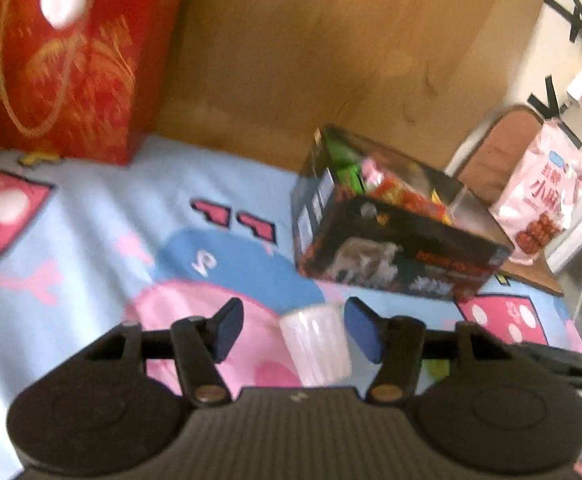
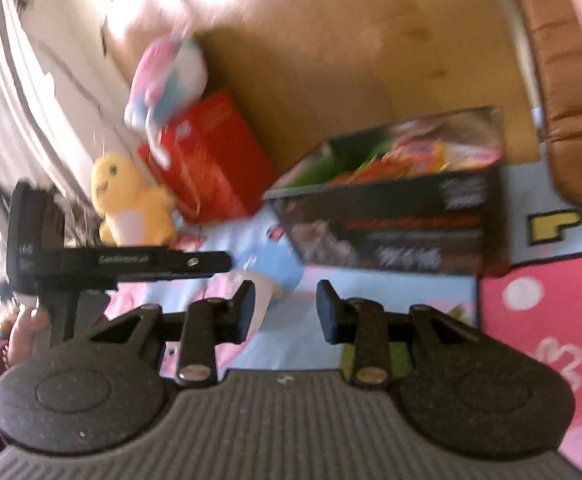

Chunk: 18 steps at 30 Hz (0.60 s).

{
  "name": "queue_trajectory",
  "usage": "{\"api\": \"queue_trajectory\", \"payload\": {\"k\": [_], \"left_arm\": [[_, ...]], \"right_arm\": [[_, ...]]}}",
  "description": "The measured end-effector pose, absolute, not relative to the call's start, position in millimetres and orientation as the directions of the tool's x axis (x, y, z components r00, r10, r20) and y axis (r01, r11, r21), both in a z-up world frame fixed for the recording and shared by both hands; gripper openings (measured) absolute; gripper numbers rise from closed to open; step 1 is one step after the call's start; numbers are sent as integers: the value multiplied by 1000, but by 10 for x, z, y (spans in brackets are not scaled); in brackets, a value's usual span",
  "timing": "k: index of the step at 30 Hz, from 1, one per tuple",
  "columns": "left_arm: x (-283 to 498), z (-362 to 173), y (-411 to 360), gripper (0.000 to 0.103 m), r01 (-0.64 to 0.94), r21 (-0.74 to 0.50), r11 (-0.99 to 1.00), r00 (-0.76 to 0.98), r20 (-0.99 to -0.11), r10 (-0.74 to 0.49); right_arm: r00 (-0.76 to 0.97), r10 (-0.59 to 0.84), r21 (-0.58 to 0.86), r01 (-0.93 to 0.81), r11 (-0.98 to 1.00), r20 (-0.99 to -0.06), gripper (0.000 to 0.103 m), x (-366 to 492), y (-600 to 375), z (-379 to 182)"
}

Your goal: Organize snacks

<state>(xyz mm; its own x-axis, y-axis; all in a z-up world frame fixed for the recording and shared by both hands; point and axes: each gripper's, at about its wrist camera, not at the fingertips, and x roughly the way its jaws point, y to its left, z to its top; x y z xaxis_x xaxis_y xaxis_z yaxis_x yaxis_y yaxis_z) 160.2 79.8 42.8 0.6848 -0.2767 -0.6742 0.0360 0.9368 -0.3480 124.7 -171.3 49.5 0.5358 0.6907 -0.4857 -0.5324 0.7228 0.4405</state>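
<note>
One dark snack box [image 1: 395, 252], one red gift bag [image 1: 71, 68], one pink pouch [image 1: 543, 192], two plush toys [image 2: 131, 204] (one yellow).

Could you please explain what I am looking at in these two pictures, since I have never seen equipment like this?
A person holds a two-finger gripper in each hand; each carries a forward-looking fisheye camera. One picture looks along the left gripper, the other along the right gripper. Both stand open, gripping nothing; a pale translucent packet lies between the left fingers, unpinched as far as the blur shows. On the cartoon-print blanket sit a dark box filled with colourful snacks, a red gift bag and a yellow plush toy. A pink snack bag stands beyond.
</note>
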Motion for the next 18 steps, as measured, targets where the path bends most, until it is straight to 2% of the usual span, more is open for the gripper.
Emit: {"api": "queue_trajectory", "payload": {"k": [1, 2, 3, 8, 16, 18], "left_arm": [[1596, 375, 791, 55, 38, -341, 939, 681, -679, -274], [1600, 347, 775, 39, 57, -356, 933, 685, -666, -296], [1589, 327, 755, 40, 79, -378, 923, 682, -654, -326], [1373, 342, 642, 40, 144, -338, 930, 671, -657, -343], [437, 298, 637, 41, 287, -290, 913, 691, -598, -407], [263, 266, 662, 41, 299, -287, 910, 687, -597, -414]], "right_arm": [[524, 698, 450, -534, 715, -487, 37, 1237, -1663, 492], [521, 700, 454, -534, 713, -488, 37, 1227, -1617, 489], [523, 697, 448, -535, 716, -491, 37, 1207, -1579, 488], [538, 672, 417, -529, 739, -509, 38, 1068, -1533, 519], [478, 680, 393, -570, 722, -556, 38, 592, -1580, 429], [453, 694, 390, -596, 702, -559, 42, 441, -1569, 410]]}}
